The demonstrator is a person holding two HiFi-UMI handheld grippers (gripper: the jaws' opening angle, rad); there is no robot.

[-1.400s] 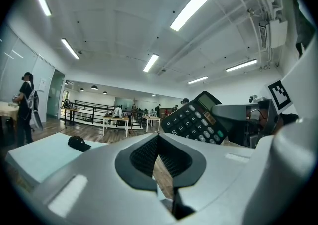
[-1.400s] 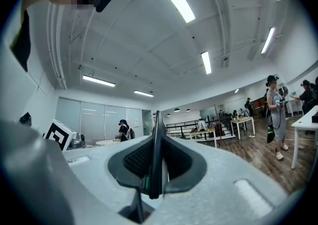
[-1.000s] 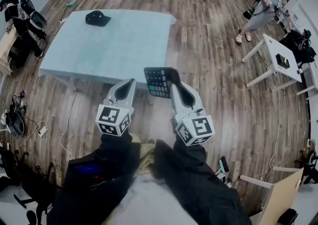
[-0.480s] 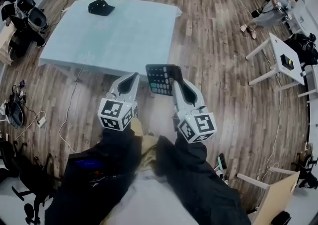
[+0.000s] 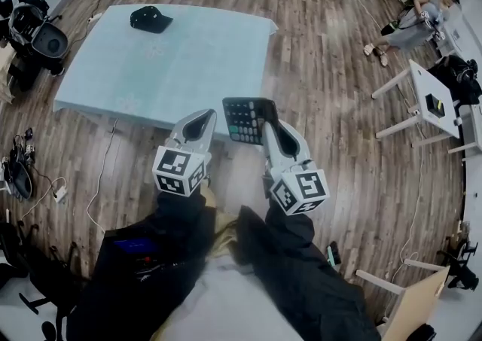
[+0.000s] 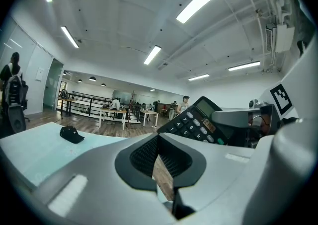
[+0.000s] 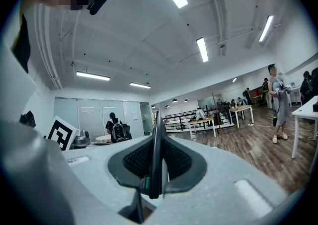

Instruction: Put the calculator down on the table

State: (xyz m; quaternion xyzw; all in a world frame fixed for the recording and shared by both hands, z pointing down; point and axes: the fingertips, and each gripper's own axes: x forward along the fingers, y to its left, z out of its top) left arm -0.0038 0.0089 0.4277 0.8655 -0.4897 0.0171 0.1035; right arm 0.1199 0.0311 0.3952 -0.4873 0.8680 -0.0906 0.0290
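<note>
The calculator (image 5: 242,118) is a flat dark slab with rows of dark keys and a few green ones. It is held off the table, gripped in the right gripper (image 5: 269,127). That gripper's ribbed black pads are closed on its two faces, so its own view shows it edge-on. From the head view it hangs over the 5 o'clock corner of the table (image 5: 113,76).

The left gripper (image 5: 203,120), of smooth grey plastic, is at the calculator's 9 o'clock, its jaws drawn together on nothing.

A pale blue cloth covers the table, and a soft black cap (image 5: 151,19) lies near its 11 o'clock corner. The floor is wood plank.
</note>
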